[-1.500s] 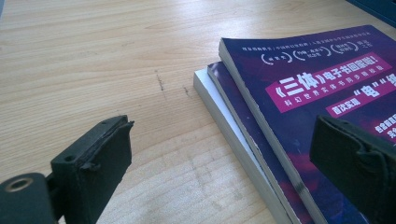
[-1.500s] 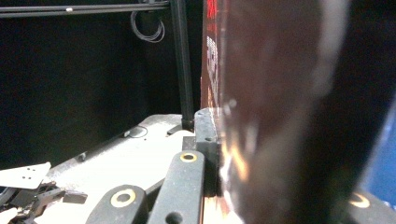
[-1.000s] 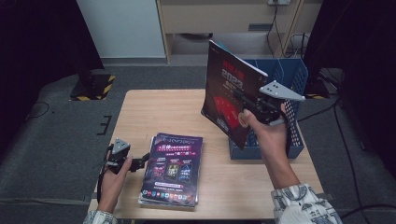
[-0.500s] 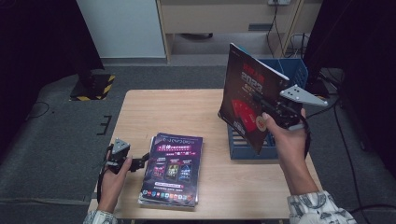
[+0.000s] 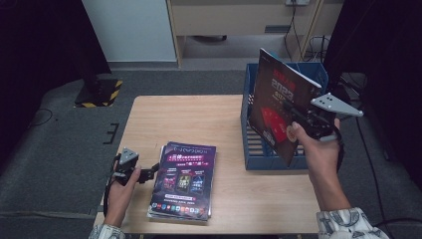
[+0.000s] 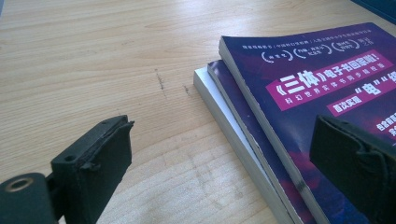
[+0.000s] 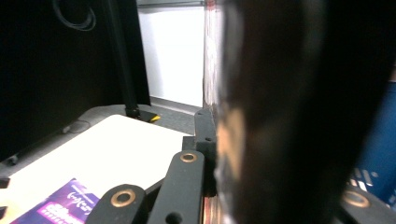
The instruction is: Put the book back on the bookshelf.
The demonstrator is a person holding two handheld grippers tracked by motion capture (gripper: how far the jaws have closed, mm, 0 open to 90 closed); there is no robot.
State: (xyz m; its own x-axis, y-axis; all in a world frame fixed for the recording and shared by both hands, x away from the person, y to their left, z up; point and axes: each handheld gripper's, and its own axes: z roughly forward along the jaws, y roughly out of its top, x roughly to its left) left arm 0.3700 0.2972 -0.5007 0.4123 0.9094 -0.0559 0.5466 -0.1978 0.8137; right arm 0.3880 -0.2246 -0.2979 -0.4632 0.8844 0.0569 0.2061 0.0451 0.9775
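Over the blue crate [image 5: 254, 154], a magazine [image 5: 278, 109] clamped upright in the right gripper [image 5: 298, 117]; left gripper [image 5: 149, 174] agape beside the book stack [image 5: 184, 181].

Magazine held upright over a blue crate

The right gripper [image 5: 294, 110] clamps a dark magazine [image 5: 276, 107] standing tilted above the blue crate [image 5: 251, 149]; the left gripper [image 5: 149, 172] rests on the table [image 5: 189, 119], just beside a stack of purple magazines [image 5: 184, 180].

Grey carpet floor [image 5: 59, 149] surrounds a wooden table [image 5: 199, 119] below white wall panel [image 5: 129, 30].
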